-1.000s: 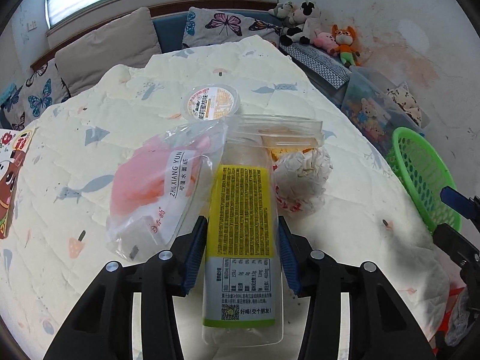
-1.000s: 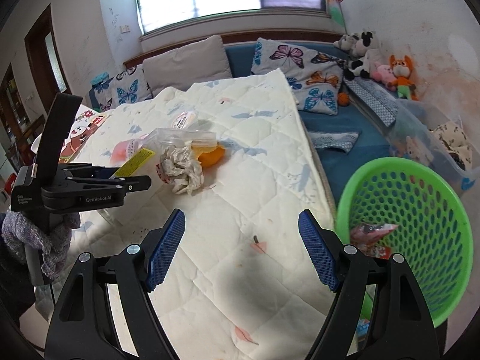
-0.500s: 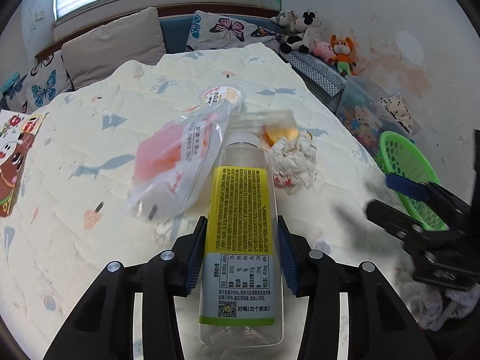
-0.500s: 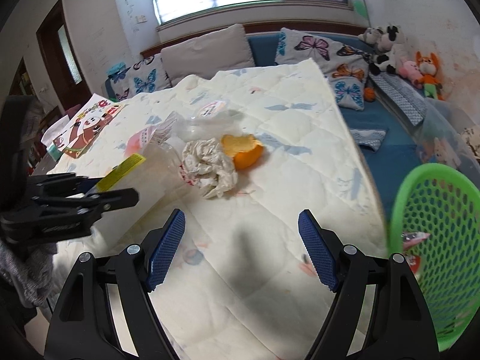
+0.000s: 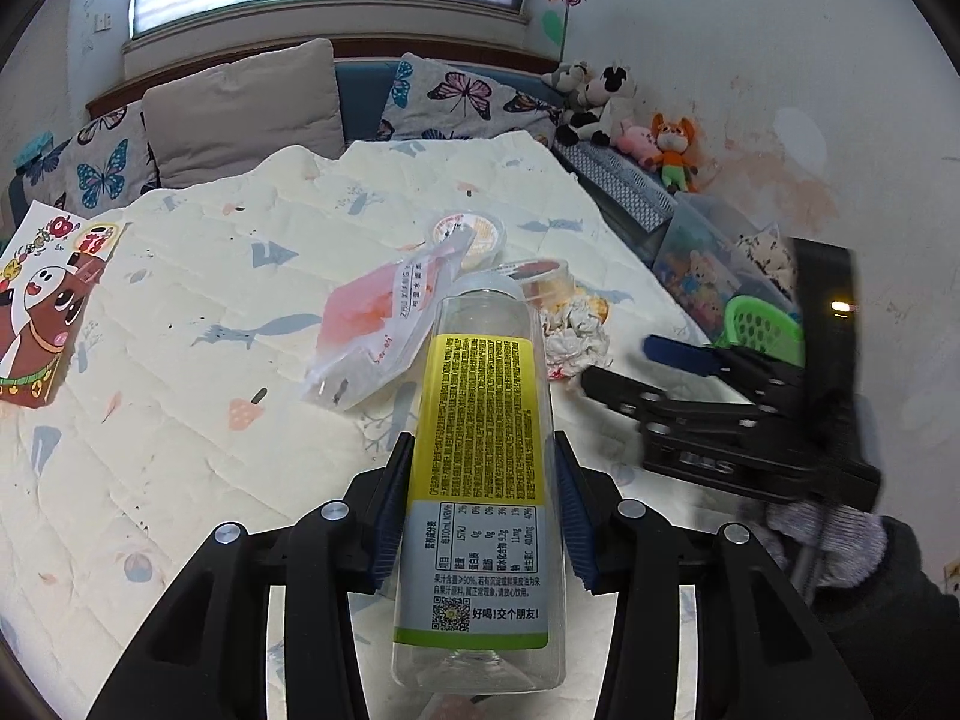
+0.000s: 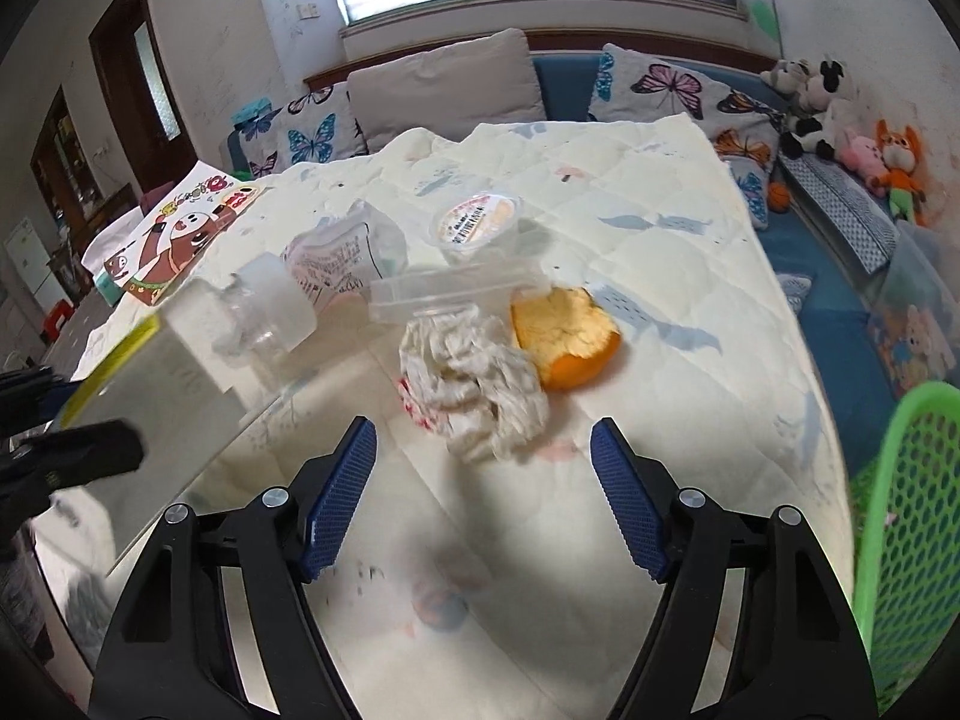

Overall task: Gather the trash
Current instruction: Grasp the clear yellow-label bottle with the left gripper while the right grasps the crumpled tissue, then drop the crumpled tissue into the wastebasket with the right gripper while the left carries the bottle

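My left gripper (image 5: 480, 450) is shut on a clear bottle (image 5: 480, 420) with a yellow label, held above the quilt; the same bottle (image 6: 210, 324) appears blurred in the right wrist view. My right gripper (image 6: 480, 429) has its jaws closing. The near edge of a crumpled paper ball (image 6: 474, 378) lies just ahead of its tips, and the pads do not touch it. Beside the paper lie an orange peel (image 6: 570, 336), a clear plastic tray (image 6: 456, 288), a sealed cup (image 6: 477, 222) and a plastic bag (image 5: 378, 318) with pink contents. The right gripper (image 5: 636, 366) also shows in the left wrist view.
A green mesh basket (image 6: 900, 510) stands off the quilt's right edge, with a wrapper inside. A cartoon picture sheet (image 5: 42, 300) lies at the quilt's left. Pillows (image 5: 240, 114) and plush toys (image 5: 672, 150) line the sofa behind. A gloved hand (image 5: 828, 534) holds the right gripper.
My right gripper swung left from the basket toward the crumpled paper and narrowed a little. My left gripper rose and drew back with the bottle, away from the pile.
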The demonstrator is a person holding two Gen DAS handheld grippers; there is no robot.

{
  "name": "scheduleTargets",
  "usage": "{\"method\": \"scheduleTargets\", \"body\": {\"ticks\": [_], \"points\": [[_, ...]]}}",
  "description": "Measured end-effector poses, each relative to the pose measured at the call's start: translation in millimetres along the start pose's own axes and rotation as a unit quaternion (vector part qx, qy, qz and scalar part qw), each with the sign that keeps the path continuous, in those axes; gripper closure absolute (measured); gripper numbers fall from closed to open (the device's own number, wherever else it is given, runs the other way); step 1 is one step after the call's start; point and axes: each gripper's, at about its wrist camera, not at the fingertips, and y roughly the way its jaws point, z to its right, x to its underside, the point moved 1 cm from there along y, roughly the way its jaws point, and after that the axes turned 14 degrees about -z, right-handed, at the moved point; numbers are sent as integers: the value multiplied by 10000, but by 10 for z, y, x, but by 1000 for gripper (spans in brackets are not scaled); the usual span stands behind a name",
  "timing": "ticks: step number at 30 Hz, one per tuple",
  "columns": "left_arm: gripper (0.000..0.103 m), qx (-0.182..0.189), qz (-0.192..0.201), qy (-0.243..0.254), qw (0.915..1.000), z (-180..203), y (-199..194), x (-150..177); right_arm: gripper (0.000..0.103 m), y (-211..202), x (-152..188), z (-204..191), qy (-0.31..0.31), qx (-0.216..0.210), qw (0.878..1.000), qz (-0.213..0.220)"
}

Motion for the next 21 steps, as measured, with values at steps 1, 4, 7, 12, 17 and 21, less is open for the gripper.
{"method": "scheduleTargets", "body": {"ticks": [1,4,7,12,17,21], "points": [[60,-2,26,5,10000,0,-22,8,29,33,-35,-16,-20,35,10000,2],[60,2,69,25,10000,-14,-62,12,29,122,-110,-56,-103,143,9998,4],[60,22,89,-22,10000,-50,-92,18,29,224,-176,-69,-132,197,9997,-35],[60,23,130,-15,9999,-64,-136,30,42,332,-220,-82,-152,288,9994,-82],[60,23,178,-27,9998,-64,-186,61,50,287,-182,-95,-163,252,9995,-94],[60,20,225,-22,9997,-62,-241,89,51,145,-101,-71,-83,133,9999,-27]]}}
